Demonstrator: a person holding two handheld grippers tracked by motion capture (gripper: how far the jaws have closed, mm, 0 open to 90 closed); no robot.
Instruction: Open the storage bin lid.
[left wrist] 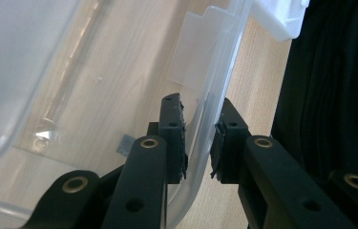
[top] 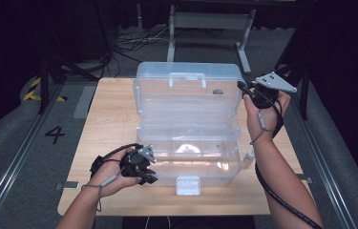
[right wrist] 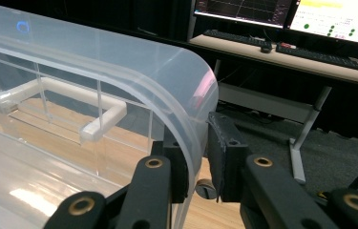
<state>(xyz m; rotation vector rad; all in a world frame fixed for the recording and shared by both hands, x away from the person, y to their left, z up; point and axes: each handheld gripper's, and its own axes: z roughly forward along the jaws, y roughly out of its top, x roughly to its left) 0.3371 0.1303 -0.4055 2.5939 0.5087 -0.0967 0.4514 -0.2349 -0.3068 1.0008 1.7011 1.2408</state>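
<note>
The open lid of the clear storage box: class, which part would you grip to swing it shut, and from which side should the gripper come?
Grip the lid at its free upper rim near the right corner, coming from the right end. The rim there is a thin curved wall that fits between two jaws, one inside, one outside, as the right gripper straddles it. The left gripper straddles the base wall, probably steadying it.

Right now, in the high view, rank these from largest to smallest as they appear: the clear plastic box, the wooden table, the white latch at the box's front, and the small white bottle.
1. wooden table
2. clear plastic box
3. white latch
4. small white bottle, partly hidden behind the box, so this last rank is less sure.
</note>
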